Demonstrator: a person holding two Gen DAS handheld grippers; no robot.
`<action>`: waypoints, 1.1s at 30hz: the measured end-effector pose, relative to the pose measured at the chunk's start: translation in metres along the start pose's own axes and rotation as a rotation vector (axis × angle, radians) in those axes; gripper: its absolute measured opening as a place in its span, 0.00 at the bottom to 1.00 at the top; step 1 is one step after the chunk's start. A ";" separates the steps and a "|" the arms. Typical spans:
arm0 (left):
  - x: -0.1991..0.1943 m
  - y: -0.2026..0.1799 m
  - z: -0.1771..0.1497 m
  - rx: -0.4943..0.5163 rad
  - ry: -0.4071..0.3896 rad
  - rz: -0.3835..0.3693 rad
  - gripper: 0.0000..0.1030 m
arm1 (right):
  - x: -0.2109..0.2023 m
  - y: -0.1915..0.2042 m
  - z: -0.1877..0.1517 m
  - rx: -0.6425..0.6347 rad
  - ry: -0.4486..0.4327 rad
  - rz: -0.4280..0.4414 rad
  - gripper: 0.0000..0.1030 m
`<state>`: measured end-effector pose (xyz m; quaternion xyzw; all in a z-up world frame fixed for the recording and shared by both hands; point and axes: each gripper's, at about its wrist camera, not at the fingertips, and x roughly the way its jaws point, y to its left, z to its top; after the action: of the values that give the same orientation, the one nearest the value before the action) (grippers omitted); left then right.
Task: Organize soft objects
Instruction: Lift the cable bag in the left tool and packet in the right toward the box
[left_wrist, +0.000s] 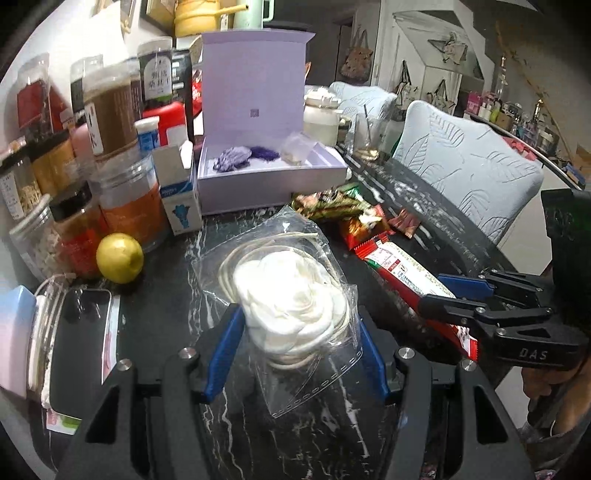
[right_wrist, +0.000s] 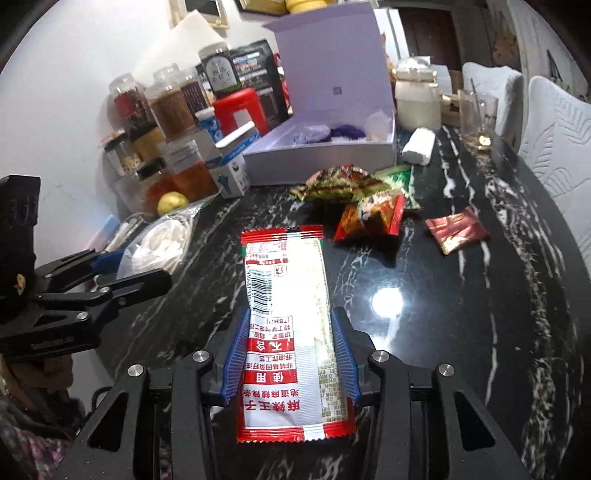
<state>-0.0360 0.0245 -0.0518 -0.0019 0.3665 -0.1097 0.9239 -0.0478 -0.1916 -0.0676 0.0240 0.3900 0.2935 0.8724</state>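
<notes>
My left gripper (left_wrist: 299, 350) is shut on a clear plastic bag (left_wrist: 291, 295) that holds a white fabric flower and a coil of cream cord. Its blue pads press the bag's two sides above the black marble table (left_wrist: 177, 280). My right gripper (right_wrist: 291, 360) is shut on a long red and white snack packet (right_wrist: 288, 295), printed side up, with the far end sticking out ahead. An open lavender box (right_wrist: 321, 155) stands at the back with purple fabric pieces (right_wrist: 314, 133) and a small clear pouch inside. The left gripper (right_wrist: 136, 267) with its bag (right_wrist: 162, 240) shows at the left of the right wrist view.
Several loose snack packets (right_wrist: 351, 188) lie in front of the box, and a dark red one (right_wrist: 458, 229) lies to their right. Jars (left_wrist: 110, 110), a lemon (left_wrist: 120, 258) and a phone (left_wrist: 81, 332) crowd the left. A white roll (right_wrist: 419, 146), a glass (right_wrist: 476, 114) and pale chairs (left_wrist: 465, 166) stand at the right.
</notes>
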 end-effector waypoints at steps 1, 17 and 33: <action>-0.004 -0.001 0.002 0.003 -0.011 -0.003 0.58 | -0.005 0.001 0.001 0.001 -0.007 0.007 0.42; -0.051 -0.016 0.065 0.090 -0.243 0.016 0.58 | -0.070 0.026 0.055 -0.088 -0.196 0.023 0.42; -0.039 -0.014 0.152 0.138 -0.409 0.055 0.58 | -0.069 0.020 0.143 -0.150 -0.302 0.006 0.42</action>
<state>0.0362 0.0067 0.0870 0.0493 0.1628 -0.1068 0.9796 0.0056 -0.1847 0.0832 0.0040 0.2316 0.3176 0.9195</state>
